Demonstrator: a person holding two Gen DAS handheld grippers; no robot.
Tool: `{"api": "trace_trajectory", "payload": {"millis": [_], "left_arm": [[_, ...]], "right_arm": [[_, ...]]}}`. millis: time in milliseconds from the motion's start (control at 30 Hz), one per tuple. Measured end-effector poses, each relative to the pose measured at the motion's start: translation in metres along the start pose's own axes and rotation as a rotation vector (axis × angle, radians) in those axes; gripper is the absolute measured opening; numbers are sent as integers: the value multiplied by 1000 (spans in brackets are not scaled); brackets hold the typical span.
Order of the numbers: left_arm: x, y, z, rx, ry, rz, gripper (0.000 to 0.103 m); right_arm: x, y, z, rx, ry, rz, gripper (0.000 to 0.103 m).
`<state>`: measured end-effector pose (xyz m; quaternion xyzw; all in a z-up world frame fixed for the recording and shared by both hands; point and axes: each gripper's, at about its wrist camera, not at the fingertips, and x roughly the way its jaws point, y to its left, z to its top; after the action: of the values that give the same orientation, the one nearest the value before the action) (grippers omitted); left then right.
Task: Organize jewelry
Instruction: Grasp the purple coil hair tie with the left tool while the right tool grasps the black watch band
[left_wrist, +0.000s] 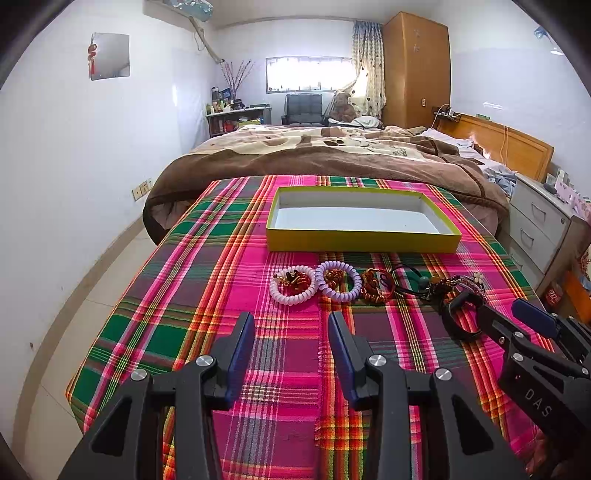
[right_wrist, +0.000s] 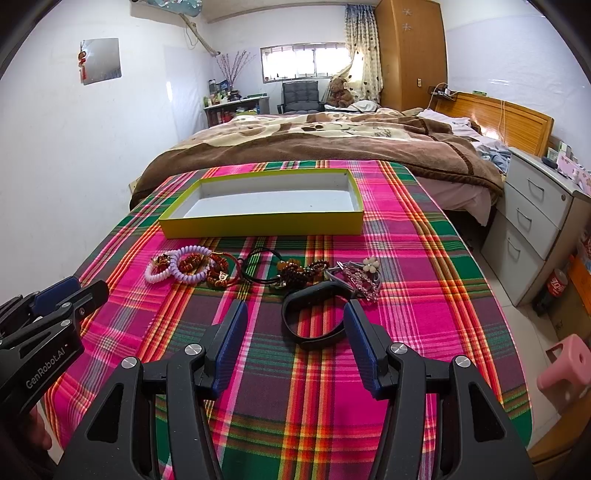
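On the plaid cloth (right_wrist: 424, 258) our left gripper (left_wrist: 291, 332) gapes, holding nothing; two lilac coil bracelets (left_wrist: 292, 284) lie at twelve o'clock. Our right gripper (right_wrist: 295, 325), also spread and unladen, sits nearer the single black wristband (right_wrist: 314, 317), just ahead, long axis crosswise. One yellow box (right_wrist: 258, 221) waits beyond, unfilled.

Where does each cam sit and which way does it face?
Left wrist: on the left gripper, angled down over the plaid cloth toward the yellow box; own open fingers, right gripper at right edge.
Right wrist: on the right gripper, same heading; own open fingers around the black band, left gripper at left edge.
Shared: box, coil hair ties, bed.
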<state>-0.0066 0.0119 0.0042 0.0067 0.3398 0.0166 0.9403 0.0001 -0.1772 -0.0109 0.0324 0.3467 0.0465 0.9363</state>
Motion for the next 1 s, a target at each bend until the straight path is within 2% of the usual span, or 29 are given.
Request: {"api": "trace_trajectory", "payload": {"millis": [200,333,467,600,667,767,833,900,933,967,1000], "left_arm": [[6,2,2,-3,14,-1,41],[12,9,4,-15,31,-18,41],[22,20,5,-41,58,-96,41],[37,23,5,-16,96,-99,41],[46,28,5,-30,130,-133,41],[54,35,4,-42,145,-124,41],[59,42,5,-69,159,-145,41],[61,47,6,-88,167,-165,41],[63,50,7,-95,171,-170,41],[63,51,8,-97,171,-163,41],[64,53,10,-94,167,-154,41]], "right_arm": [[5,-2,2,0,12,1,55],[9,-17,2,30,32,-15,55],[17,-33,0,59,62,-37,55],[31,-45,-1,90,116,-34,55],[35,-48,0,107,122,-32,55],[42,-48,2,121,134,-3,55],[49,-47,3,122,158,-8,55],[57,-46,3,125,176,-5,49],[58,-46,3,123,180,-3,39],[60,-45,3,114,183,-6,34],[62,-44,4,108,192,-15,33]]}}
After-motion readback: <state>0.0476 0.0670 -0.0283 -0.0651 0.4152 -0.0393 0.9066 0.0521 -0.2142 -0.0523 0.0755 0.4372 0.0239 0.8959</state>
